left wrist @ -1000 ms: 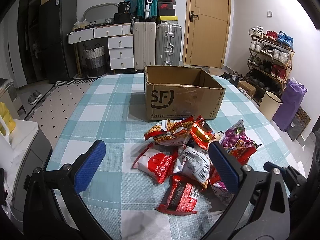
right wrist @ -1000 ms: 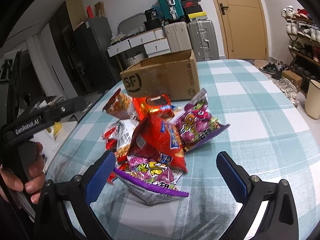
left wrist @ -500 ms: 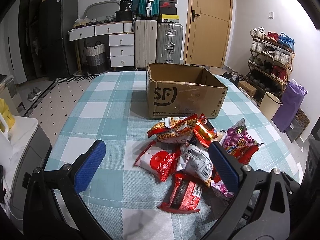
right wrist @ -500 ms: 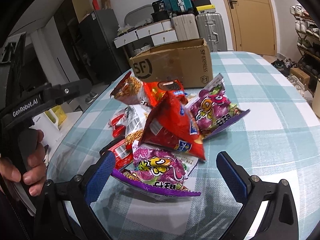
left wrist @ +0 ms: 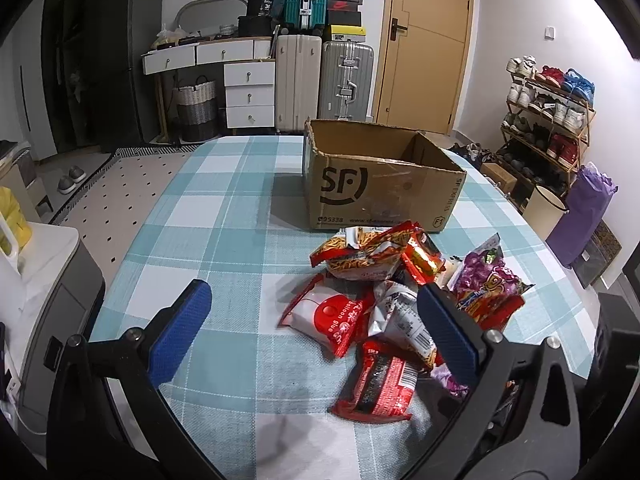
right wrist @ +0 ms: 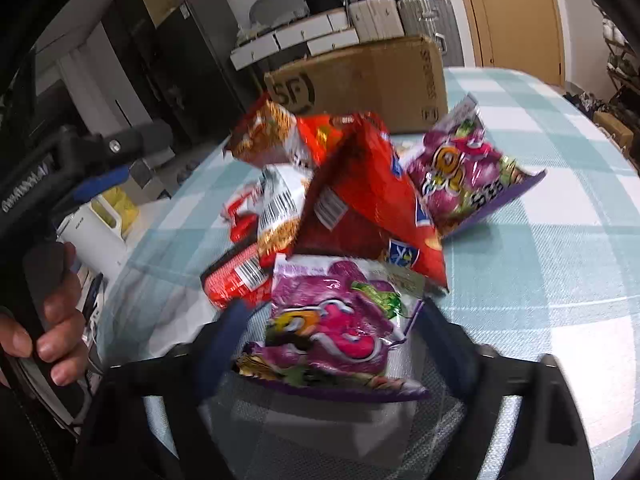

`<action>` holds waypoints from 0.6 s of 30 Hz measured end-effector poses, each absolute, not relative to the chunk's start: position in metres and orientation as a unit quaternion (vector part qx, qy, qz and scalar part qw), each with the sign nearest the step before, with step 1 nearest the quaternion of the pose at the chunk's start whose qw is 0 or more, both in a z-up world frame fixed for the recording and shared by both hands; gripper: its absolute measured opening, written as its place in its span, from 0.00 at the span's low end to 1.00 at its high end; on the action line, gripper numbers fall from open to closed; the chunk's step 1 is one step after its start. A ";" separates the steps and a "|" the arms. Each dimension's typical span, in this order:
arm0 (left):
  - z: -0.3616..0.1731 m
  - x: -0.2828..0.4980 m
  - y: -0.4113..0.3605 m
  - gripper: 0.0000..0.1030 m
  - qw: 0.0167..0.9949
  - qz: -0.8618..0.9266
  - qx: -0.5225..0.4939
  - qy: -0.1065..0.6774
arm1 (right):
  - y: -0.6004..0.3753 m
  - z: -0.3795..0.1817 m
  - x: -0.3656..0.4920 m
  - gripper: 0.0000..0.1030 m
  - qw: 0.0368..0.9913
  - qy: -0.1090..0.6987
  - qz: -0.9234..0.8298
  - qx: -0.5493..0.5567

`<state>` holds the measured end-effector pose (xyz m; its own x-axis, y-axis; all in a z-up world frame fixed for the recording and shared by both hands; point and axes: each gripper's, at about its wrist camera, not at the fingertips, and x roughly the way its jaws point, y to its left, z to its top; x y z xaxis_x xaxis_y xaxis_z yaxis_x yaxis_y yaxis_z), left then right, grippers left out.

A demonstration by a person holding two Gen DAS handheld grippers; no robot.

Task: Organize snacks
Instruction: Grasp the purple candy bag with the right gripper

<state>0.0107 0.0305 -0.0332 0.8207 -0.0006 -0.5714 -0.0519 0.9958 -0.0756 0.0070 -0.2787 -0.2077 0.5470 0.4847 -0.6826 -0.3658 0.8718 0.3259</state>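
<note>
A pile of snack packets lies on the checked table in front of an open SF cardboard box. My left gripper is open and empty, hovering over the pile's near-left side. In the right wrist view my right gripper has its blue pads on either side of the nearest purple snack bag, closing on it; contact is blurred. Behind it lie a red packet, a second purple bag and the box.
The teal checked tablecloth covers the table, whose left edge drops to a white cabinet. Suitcases, drawers and a door stand at the back; a shoe rack is at the right. The left gripper's handle and hand show at left.
My right gripper has moved forward and down onto the nearest purple bag and its jaws have narrowed around it. My left gripper has shifted slightly left and back; the pile is unmoved.
</note>
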 end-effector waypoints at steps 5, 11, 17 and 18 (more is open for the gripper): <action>-0.037 0.011 0.034 0.99 0.951 0.016 -0.037 0.307 | -0.280 -0.213 0.009 0.51 0.870 0.409 0.263 0.082; -0.045 0.011 0.037 0.99 0.944 0.007 -0.031 0.328 | -0.288 -0.212 0.004 0.45 0.868 0.404 0.271 0.100; -0.051 0.011 0.033 0.99 0.941 0.001 -0.020 0.337 | -0.296 -0.209 0.002 0.45 0.869 0.397 0.274 0.108; -0.053 0.012 0.033 0.99 0.941 0.001 -0.019 0.339 | -0.296 -0.209 0.000 0.45 0.870 0.395 0.273 0.109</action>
